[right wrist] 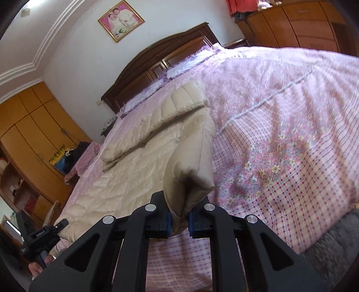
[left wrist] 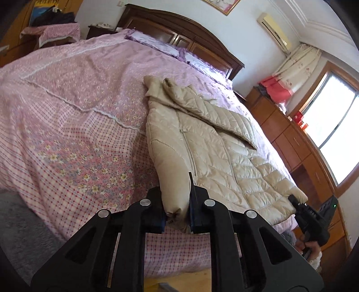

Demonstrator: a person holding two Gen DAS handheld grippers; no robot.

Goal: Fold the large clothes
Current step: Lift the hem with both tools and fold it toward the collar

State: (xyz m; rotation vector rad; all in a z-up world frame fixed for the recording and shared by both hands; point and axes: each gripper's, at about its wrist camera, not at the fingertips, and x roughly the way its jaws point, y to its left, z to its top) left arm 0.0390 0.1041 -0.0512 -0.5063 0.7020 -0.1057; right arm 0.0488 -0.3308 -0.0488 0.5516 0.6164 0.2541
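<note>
Left wrist view: left gripper (left wrist: 177, 215) was clamped on a hem corner of the beige quilted jacket (left wrist: 215, 143); right gripper (right wrist: 179, 222) pinched the other corner. Jacket lay on the pink bedspread (left wrist: 74, 125), long axis running straight ahead toward the headboard (left wrist: 179, 38), collar farthest. Both hands equally near.

Pink floral bedspread (left wrist: 78, 125) on bed w/ dark wood headboard (left wrist: 179, 33); framed pic (right wrist: 121, 20) on wall; window (left wrist: 332, 125).
</note>
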